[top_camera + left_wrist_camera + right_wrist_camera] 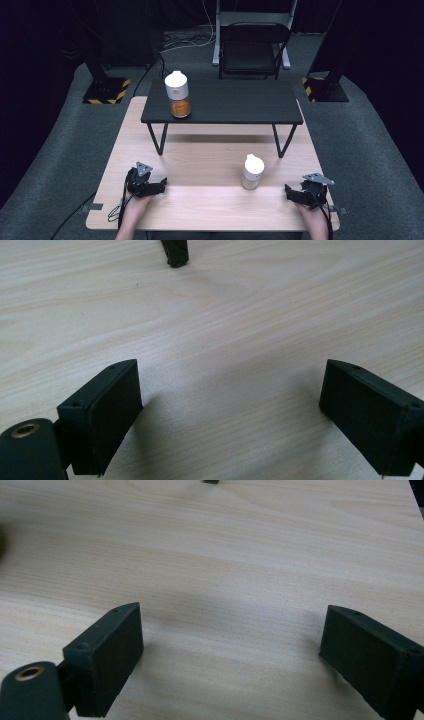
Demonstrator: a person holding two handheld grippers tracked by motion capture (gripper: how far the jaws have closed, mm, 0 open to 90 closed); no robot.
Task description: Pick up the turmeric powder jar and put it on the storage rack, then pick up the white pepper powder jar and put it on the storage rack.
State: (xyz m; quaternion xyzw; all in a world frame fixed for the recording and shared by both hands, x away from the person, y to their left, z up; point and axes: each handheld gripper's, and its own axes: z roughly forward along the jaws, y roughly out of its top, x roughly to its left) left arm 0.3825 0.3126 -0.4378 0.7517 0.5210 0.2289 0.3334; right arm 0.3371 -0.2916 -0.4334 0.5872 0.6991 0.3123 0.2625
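Observation:
A white-capped jar with orange contents (pixel 177 94) stands on the left part of the small black raised shelf (pixel 235 102). A smaller white-capped jar (pixel 252 171) stands on the light wooden table (pixel 210 155), right of centre. My left gripper (pixel 159 186) rests low at the near left of the table, open, with bare wood between its jaws (pixel 230 400). My right gripper (pixel 290 192) rests at the near right, just right of the smaller jar, open too, nothing between its jaws (pixel 230 640).
The shelf's black legs (pixel 159 140) stand on the table; one foot (pixel 175 252) lies ahead of my left gripper. Behind the table are a black folding chair (pixel 252 47) and two stands with yellow-striped bases (pixel 105 90).

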